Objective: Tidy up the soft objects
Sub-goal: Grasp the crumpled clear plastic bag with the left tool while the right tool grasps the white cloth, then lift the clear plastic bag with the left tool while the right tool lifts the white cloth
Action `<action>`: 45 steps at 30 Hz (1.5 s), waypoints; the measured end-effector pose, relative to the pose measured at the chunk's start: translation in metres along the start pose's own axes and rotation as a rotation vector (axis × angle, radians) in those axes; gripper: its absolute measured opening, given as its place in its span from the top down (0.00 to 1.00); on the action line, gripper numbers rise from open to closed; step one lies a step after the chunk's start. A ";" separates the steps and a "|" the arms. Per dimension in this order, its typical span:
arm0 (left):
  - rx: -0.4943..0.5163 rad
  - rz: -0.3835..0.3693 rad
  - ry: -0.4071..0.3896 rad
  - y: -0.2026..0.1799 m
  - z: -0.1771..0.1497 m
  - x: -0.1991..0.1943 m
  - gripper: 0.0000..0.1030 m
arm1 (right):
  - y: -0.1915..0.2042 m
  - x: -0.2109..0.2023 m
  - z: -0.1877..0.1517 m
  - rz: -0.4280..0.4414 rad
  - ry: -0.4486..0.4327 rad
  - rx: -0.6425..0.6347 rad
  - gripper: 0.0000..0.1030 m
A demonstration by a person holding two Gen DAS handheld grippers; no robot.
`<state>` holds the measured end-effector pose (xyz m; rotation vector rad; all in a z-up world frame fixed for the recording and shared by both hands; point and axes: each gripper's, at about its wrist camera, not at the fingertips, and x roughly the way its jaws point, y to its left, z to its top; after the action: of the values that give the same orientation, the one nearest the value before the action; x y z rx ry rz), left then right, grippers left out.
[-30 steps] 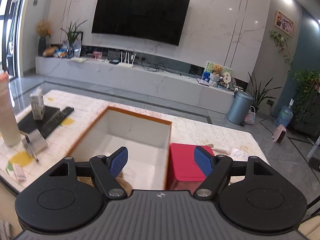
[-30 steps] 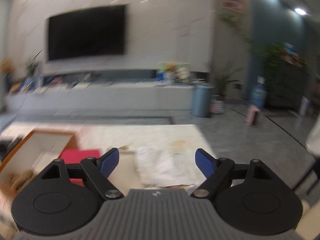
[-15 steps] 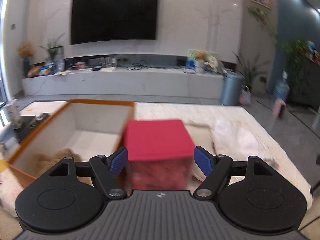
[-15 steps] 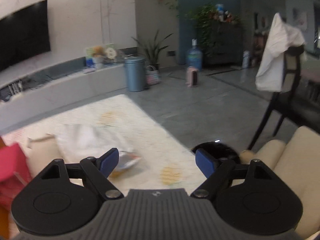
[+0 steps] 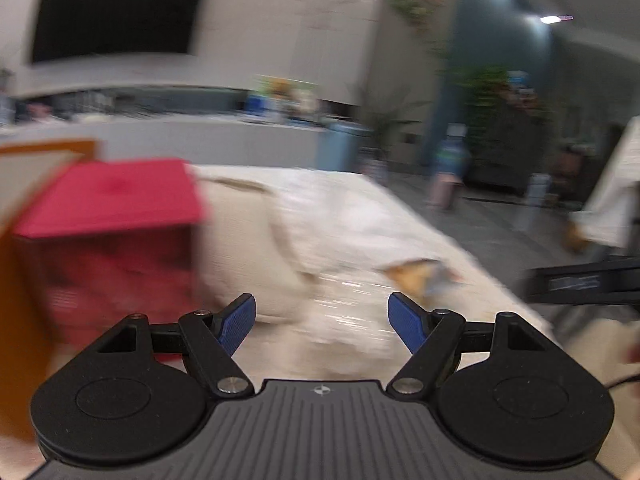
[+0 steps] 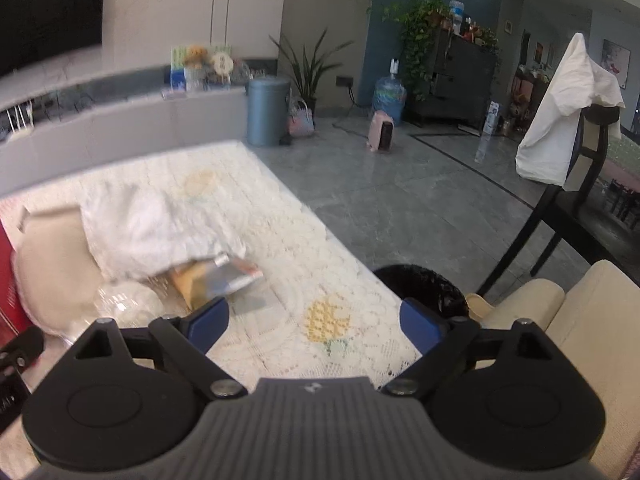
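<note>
A white cloth (image 6: pixel 152 228) lies crumpled on the lace-covered table (image 6: pixel 304 264), partly over an orange and silver snack packet (image 6: pixel 216 280). A beige soft bag (image 6: pixel 52 264) lies to its left. In the blurred left wrist view the cloth (image 5: pixel 340 220), the beige bag (image 5: pixel 244 248) and the packet (image 5: pixel 420 276) show beyond my left gripper (image 5: pixel 322 316), which is open and empty. My right gripper (image 6: pixel 314 320) is open and empty above the table's near right part.
A red box (image 5: pixel 116 236) stands beside an orange-rimmed box (image 5: pixel 44 152) at the left. A clear plastic wrap (image 6: pixel 128 304) lies by the packet. A black bin (image 6: pixel 424 288), a cream sofa (image 6: pixel 576 336) and a chair draped in white (image 6: pixel 568 120) are to the right.
Both cameras have swung right. The left view has left the orange-rimmed box and now faces the cloth and packet. The right gripper has dropped closer to the table. Both stay open.
</note>
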<state>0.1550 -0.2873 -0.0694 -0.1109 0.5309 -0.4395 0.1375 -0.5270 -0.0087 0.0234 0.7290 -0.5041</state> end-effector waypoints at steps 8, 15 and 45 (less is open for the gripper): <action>0.057 -0.023 0.040 -0.002 0.001 0.035 0.14 | 0.026 0.017 -0.004 -0.007 0.005 -0.079 0.12; 0.076 -0.048 0.093 0.001 -0.003 0.051 0.13 | 0.039 0.042 -0.002 -0.006 -0.032 -0.109 0.10; -0.132 -0.007 0.084 0.027 -0.011 0.050 0.39 | 0.056 0.097 0.061 0.324 -0.128 -0.086 0.97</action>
<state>0.1986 -0.2847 -0.1077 -0.2217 0.6422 -0.4168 0.2619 -0.5313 -0.0336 0.0275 0.6066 -0.1630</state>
